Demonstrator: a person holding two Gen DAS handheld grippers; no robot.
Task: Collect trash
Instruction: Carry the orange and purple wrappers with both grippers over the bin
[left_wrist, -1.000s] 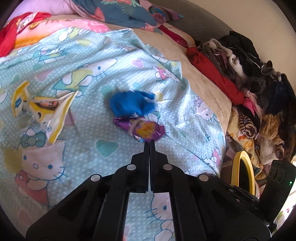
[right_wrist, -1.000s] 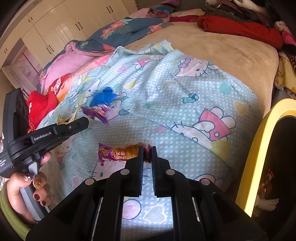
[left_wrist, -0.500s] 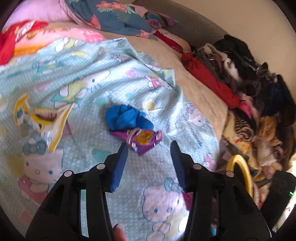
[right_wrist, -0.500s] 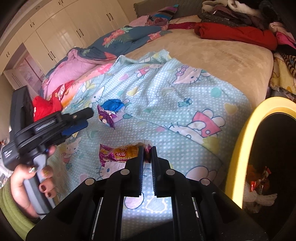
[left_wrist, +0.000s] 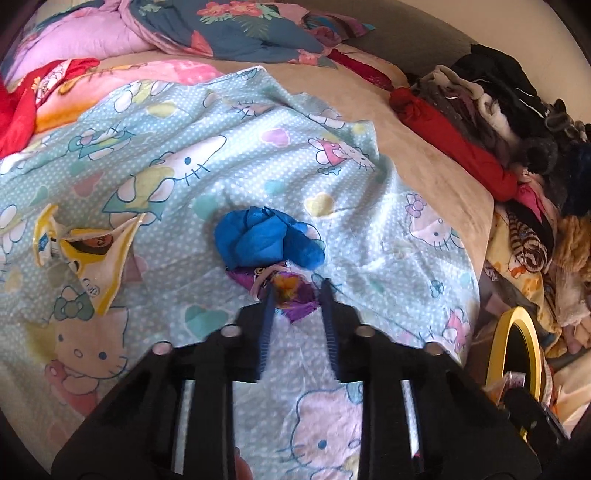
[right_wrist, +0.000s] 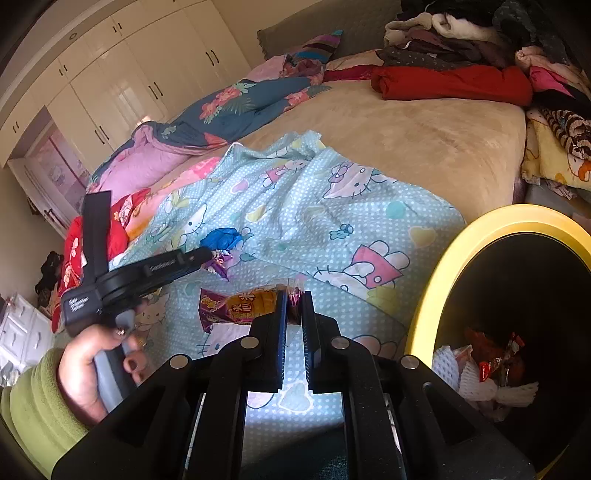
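Observation:
A purple snack wrapper (left_wrist: 291, 291) lies on the Hello Kitty sheet (left_wrist: 207, 158), just below a crumpled blue wad (left_wrist: 266, 236). My left gripper (left_wrist: 297, 291) straddles the purple wrapper and its jaws are closing. A gap still shows at the right pad. In the right wrist view the left gripper (right_wrist: 207, 254) reaches the same wrapper (right_wrist: 221, 264), held by a hand in a green sleeve. My right gripper (right_wrist: 294, 295) is shut on one end of a purple-and-orange snack packet (right_wrist: 240, 306), held over the sheet left of the yellow-rimmed bin (right_wrist: 436, 288).
A torn yellow wrapper (left_wrist: 92, 254) lies on the sheet to the left. The bin (left_wrist: 495, 350) holds several wrappers and tissues. Piled clothes (left_wrist: 498, 122) line the bed's right side, quilts (right_wrist: 229, 107) lie at the head, and white wardrobes (right_wrist: 122, 81) stand behind.
My left jaws went from shut to wide apart, then narrowed around the purple wrapper as the gripper came forward. My right gripper rose with its packet, and the bin now looks larger.

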